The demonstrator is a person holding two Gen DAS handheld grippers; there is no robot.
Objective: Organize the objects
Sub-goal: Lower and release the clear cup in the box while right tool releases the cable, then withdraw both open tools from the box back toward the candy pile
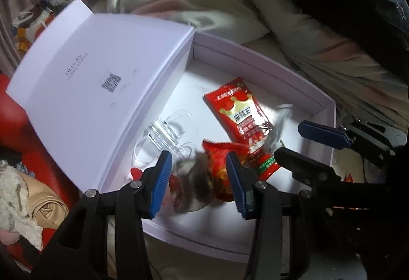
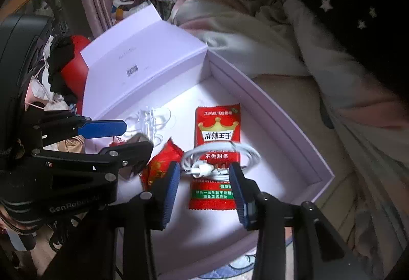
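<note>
Bed (image 2: 294,90) strewn with blankets; open white box (image 2: 286,126) set on it. Inside are seen red snack packet (image 2: 217,126) and coiled white cable (image 2: 219,159) (lying atop packet). Right gripper (image 2: 204,190) held apart over cable; left gripper (image 1: 198,177) held apart, empty.

Mostly matt card and shiny wrappers from where I sit

The box (image 2: 294,126) looks like smooth matt card; the red snack packet (image 2: 217,126) is glossy film — the white cable (image 2: 245,152) smooth plastic, my finger pads (image 2: 170,190) ribbed blue.
</note>
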